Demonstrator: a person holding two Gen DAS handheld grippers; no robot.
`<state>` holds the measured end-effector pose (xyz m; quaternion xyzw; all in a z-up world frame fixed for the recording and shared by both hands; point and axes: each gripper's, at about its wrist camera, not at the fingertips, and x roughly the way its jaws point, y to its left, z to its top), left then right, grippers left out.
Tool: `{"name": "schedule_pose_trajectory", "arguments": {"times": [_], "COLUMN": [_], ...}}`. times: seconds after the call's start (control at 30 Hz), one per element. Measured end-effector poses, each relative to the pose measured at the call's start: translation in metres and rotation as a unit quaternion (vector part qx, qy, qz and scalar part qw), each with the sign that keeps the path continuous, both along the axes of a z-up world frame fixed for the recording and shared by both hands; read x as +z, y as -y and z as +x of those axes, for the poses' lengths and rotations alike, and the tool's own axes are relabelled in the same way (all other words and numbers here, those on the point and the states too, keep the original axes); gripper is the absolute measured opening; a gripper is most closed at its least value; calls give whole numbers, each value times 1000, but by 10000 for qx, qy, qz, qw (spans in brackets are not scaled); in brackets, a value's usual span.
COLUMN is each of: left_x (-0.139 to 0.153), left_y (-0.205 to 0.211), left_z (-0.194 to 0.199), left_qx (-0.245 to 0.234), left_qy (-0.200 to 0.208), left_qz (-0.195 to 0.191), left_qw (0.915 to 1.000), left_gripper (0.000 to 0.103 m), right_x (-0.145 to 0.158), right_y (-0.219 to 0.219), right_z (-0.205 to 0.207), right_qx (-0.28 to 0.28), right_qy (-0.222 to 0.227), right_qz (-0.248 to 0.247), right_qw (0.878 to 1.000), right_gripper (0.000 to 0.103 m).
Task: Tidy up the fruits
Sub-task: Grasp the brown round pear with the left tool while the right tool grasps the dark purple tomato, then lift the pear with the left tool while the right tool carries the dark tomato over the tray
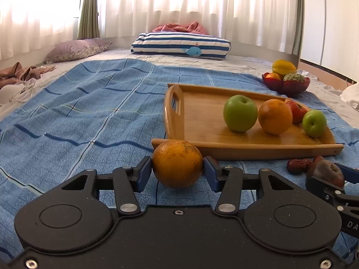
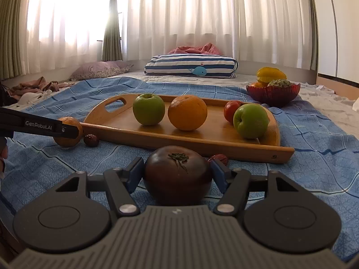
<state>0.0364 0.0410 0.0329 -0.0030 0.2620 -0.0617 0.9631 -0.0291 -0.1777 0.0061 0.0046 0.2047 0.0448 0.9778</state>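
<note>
An orange (image 1: 177,167) rests on the blue blanket just in front of the wooden tray (image 1: 246,151), and my left gripper (image 1: 177,164) is shut on it, a blue pad against each side. My right gripper (image 2: 177,168) is shut on a dark purple tomato (image 2: 177,174) that also sits on the blanket before the tray's (image 2: 202,144) front rim. On the tray stand a large green apple (image 2: 148,109), an orange (image 2: 187,112), a red tomato (image 2: 231,109) and a second green apple (image 2: 250,121). Small red dates (image 2: 90,140) lie loose on the blanket.
A red glass bowl (image 2: 272,94) with a yellow starfruit and other fruit stands behind the tray at the right. A striped whale pillow (image 2: 190,66) and a purple pillow (image 2: 101,69) lie at the far end of the bed. Crumpled clothes (image 2: 36,85) lie at the left.
</note>
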Motion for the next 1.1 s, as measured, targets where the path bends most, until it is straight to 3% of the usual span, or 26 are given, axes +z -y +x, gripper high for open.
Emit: {"name": "schedule_pose_trajectory", "arguments": {"times": [0.2,0.23,0.27,0.37,0.43,0.53,0.6,0.67,0.93,1.0,1.1], "left_x": [16,19,22,26,21,13,8,3,-12,-17,-14], "left_y": [-1,0,1,7,7,6,4,3,-1,0,-1], "left_z": [-10,-11,-12,-4,-1,-8,-11,-10,10,13,10], "left_qx": [-129,-156,-188,-250,-262,-230,-164,-130,-175,-81,2], "left_qy": [279,343,426,318,144,196,269,245,-221,-333,-293], "left_qz": [10,19,74,357,312,336,320,305,-8,45,-64], "left_qw": [9995,9993,9989,9985,9991,9990,9990,9992,9996,9994,9995], "left_gripper": [44,38,2,11,16,30,49,54,58,51,50], "right_x": [4,6,8,12,13,11,10,9,4,3,4], "right_y": [12,14,15,14,14,14,15,17,15,15,13], "right_z": [1,1,1,1,4,4,4,5,8,8,6], "right_qx": [-38,-28,-13,25,15,-25,-39,-55,-98,-88,-44], "right_qy": [-12,14,51,147,135,84,47,0,-99,-120,-55], "right_qz": [511,574,615,614,626,664,722,780,754,730,712], "right_qw": [9987,9983,9981,9980,9979,9978,9974,9969,9971,9972,9974], "right_gripper": [67,66,66,66,66,67,67,67,67,67,67]}}
